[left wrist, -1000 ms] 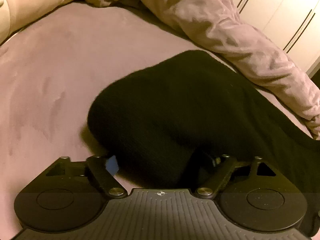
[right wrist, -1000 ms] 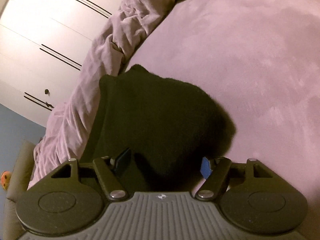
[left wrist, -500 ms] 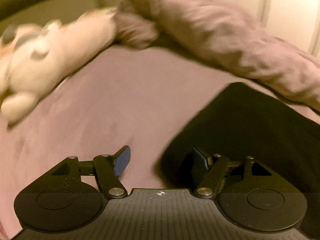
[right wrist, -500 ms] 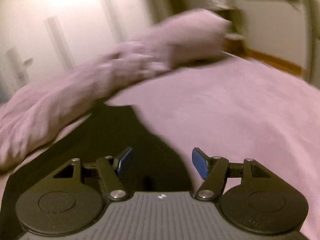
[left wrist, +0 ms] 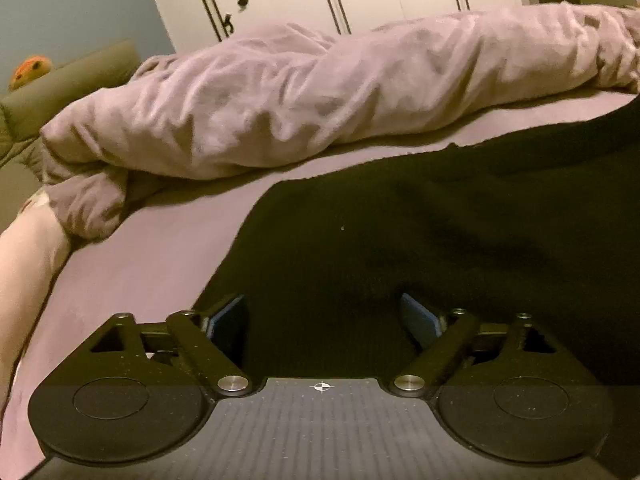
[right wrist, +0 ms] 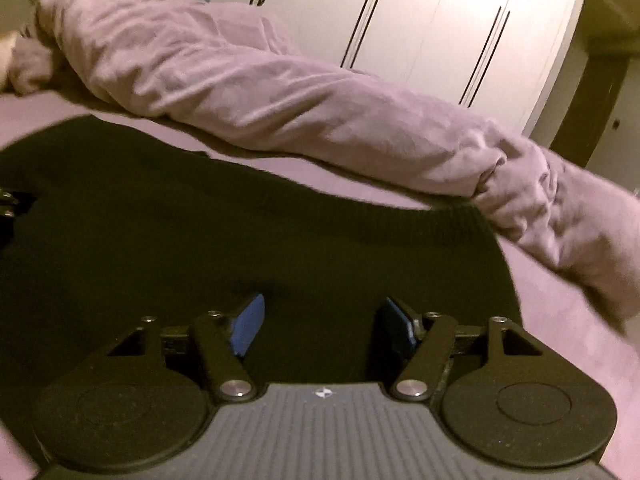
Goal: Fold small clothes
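A black knitted garment [left wrist: 400, 240] lies spread flat on the lilac bed sheet [left wrist: 132, 248]. In the left wrist view my left gripper [left wrist: 322, 316] hovers over its near left part. Its jaws are opening, and the blue pads [left wrist: 416, 316] stand wide apart with only flat cloth under them. In the right wrist view the same garment [right wrist: 200, 220] fills the left and middle, its ribbed hem [right wrist: 460, 220] at the right. My right gripper [right wrist: 322, 324] stands open above the cloth near that hem, pressing on nothing.
A rumpled lilac duvet [left wrist: 300, 104] lies in a long roll just beyond the garment. White wardrobe doors [right wrist: 440, 32] stand behind it. A cream pillow [left wrist: 24, 260] is at the left edge, with an olive headboard [left wrist: 72, 80] and an orange toy [left wrist: 32, 70] beyond.
Both grippers let go of the raised black fold and rolled round to face the duvet and wardrobe. The garment now lies flat beneath them. The left jaws stand wider.
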